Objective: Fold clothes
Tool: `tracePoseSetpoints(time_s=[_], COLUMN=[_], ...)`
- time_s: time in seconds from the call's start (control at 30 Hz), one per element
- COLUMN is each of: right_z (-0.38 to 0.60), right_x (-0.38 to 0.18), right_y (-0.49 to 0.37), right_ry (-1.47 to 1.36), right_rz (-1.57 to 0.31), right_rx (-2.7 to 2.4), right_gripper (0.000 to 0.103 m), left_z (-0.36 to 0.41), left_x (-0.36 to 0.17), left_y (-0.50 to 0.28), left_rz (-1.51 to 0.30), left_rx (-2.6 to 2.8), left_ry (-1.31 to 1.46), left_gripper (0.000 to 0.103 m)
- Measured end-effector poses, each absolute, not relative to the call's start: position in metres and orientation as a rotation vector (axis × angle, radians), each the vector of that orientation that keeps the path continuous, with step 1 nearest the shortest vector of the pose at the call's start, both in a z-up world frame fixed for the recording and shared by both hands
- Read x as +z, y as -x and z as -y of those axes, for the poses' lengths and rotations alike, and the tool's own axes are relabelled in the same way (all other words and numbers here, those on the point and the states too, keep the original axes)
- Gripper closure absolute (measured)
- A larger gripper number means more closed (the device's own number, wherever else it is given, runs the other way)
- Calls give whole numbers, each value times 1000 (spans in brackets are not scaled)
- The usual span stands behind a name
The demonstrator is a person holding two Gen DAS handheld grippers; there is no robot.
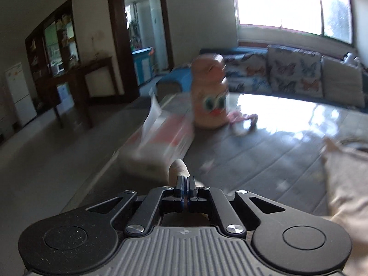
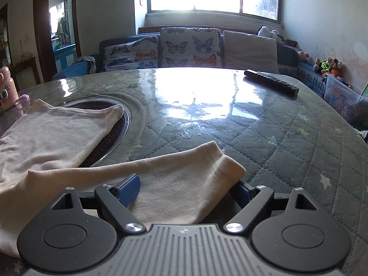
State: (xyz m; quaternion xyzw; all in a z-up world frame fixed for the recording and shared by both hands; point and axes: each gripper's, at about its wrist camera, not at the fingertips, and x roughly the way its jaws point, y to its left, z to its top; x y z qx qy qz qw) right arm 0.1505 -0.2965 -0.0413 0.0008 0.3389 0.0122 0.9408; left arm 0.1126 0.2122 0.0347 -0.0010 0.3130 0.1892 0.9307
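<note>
A beige garment (image 2: 57,135) lies spread on the quilted green table cover (image 2: 264,138), with two long parts reaching away from me. The nearer part (image 2: 184,174) lies between the fingers of my right gripper (image 2: 186,191), which is open; its blue left pad (image 2: 128,189) rests on the cloth, and the right finger is half hidden under the cloth edge. In the blurred left wrist view my left gripper (image 1: 187,184) is shut, with a small nub of beige cloth (image 1: 179,168) sticking out past the tips. More of the garment (image 1: 345,179) shows at the right.
A pink bottle with cartoon eyes (image 1: 210,92) and a red-and-white packet (image 1: 161,142) stand near the table's left edge. A black remote (image 2: 271,82) lies at the far right. A round dark inset (image 2: 112,133) sits partly under the garment. A sofa with butterfly cushions (image 2: 188,48) is behind.
</note>
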Motion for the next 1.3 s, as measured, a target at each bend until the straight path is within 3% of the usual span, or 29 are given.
tracePoseSetpoints(time_s=[0.37, 0.7, 1.07, 1.3], right_z=[304, 295, 235, 178], right_x=[-40, -28, 5, 4], right_y=[-162, -155, -103, -63], right_ry=[-13, 21, 127, 303], right_rz=[-716, -709, -703, -723], right_rx=[7, 52, 412, 670], right_gripper=[15, 19, 27, 29], left_z=[-225, -144, -46, -31], left_x=[14, 36, 32, 20], left_y=[-103, -64, -6, 3], left_rz=[-696, -641, -620, -635], left_rx=[467, 109, -388, -456], left_ry=[-33, -108, -276, -338], left_gripper=[96, 93, 61, 58])
